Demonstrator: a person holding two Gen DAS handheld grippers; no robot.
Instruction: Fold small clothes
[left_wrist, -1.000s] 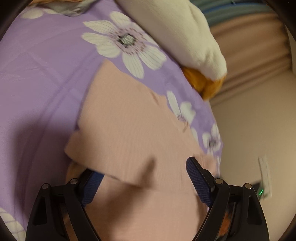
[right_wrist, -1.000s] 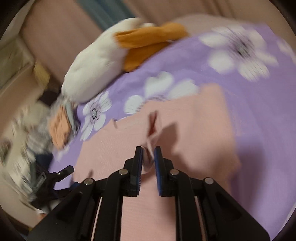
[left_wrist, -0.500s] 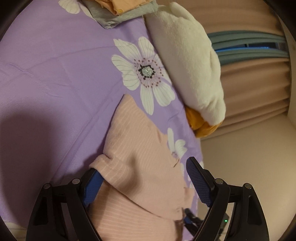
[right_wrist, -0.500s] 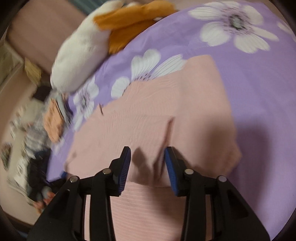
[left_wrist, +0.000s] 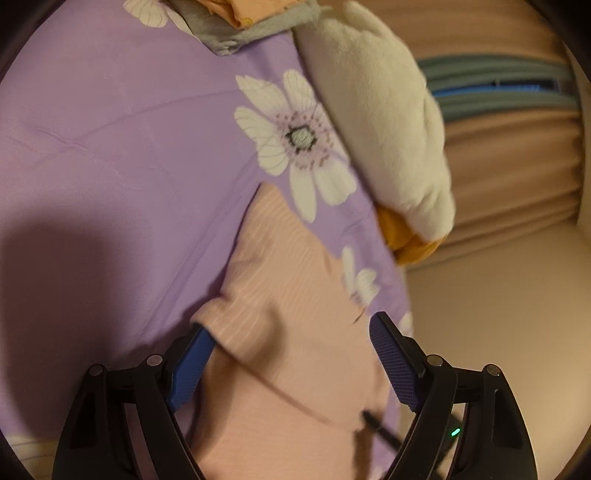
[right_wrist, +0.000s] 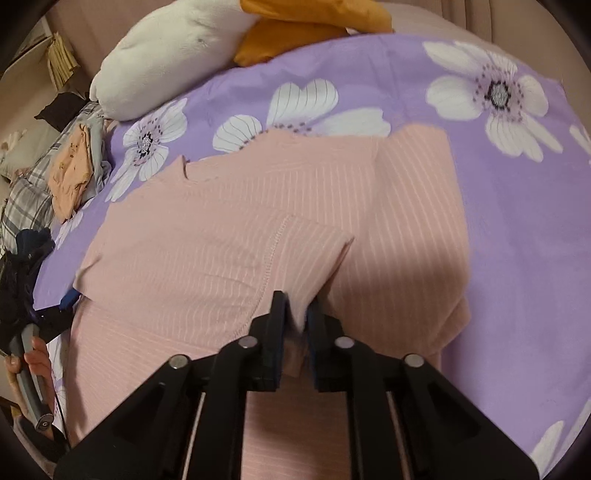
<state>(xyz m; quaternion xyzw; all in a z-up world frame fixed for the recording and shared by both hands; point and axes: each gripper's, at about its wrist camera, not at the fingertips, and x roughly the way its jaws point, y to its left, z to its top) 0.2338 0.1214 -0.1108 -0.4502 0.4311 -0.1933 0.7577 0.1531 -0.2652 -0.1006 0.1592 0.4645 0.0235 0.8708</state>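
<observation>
A pink ribbed shirt (right_wrist: 258, 229) lies on the purple flowered bedsheet (right_wrist: 517, 221), its near part folded over itself. My right gripper (right_wrist: 297, 314) is shut on the folded sleeve edge of the shirt, cloth pinched between the pads. In the left wrist view the same shirt (left_wrist: 288, 295) lies between the fingers of my left gripper (left_wrist: 288, 354), which is open wide and holds nothing; its left blue pad (left_wrist: 192, 363) touches the shirt's folded corner. The left gripper also shows at the left edge of the right wrist view (right_wrist: 55, 314).
A white and orange plush toy (left_wrist: 380, 110) lies at the bed's far edge, also in the right wrist view (right_wrist: 177, 48). A pile of folded clothes (right_wrist: 70, 170) sits at the far left; it shows at the top of the left wrist view (left_wrist: 251, 18). Curtains (left_wrist: 517, 177) hang beyond.
My right gripper opened half a second ago and is now shut on the shirt's folded sleeve edge. My left gripper stayed open and hardly moved.
</observation>
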